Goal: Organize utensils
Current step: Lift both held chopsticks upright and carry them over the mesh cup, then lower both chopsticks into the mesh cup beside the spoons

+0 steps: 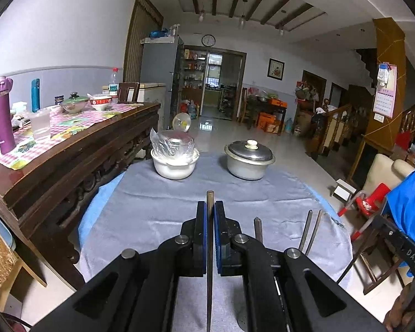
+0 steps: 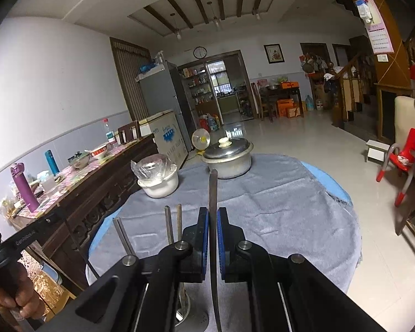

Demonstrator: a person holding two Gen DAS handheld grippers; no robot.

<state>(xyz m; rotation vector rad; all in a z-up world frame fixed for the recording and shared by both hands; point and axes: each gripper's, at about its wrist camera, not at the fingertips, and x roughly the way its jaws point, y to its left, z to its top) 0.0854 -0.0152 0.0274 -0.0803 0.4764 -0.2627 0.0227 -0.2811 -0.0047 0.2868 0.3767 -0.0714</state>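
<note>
You have one chopstick [image 1: 210,202] pinched in the left gripper [image 1: 210,221], low in the centre of the left wrist view, its squared tip poking up past the blue pads [image 1: 202,232]. The right gripper [image 2: 213,227] grips a second chopstick [image 2: 213,188] the same way, low centre of the right wrist view, and this one reaches up across the frame to the pot. Both sets of jaws are closed down to a sliver, with nothing between them but the stick.

These sticks will handle as light, stiff and thin, and the dark surface looks smooth, so expect them to pivot or slide in the pads if you swing quickly. You hold each one partway along its length, with a good deal of stick running back under the gripper; a hold nearer the middle would resist tilting better.

More sticks [image 1: 310,229] stand just right of the left gripper in the left wrist view, and the same ones show at lower left in the right wrist view. They seem to stand in a perforated metal holder [image 2: 192,318] at the bottom edge, though it is mostly hidden by the gripper body.

Farther up the frame, on the grey cloth [image 1: 157,207], sit a white bowl with a plastic-wrapped dish [image 1: 175,160] and a lidded metal pot [image 1: 249,160], well apart from the sticks.
</note>
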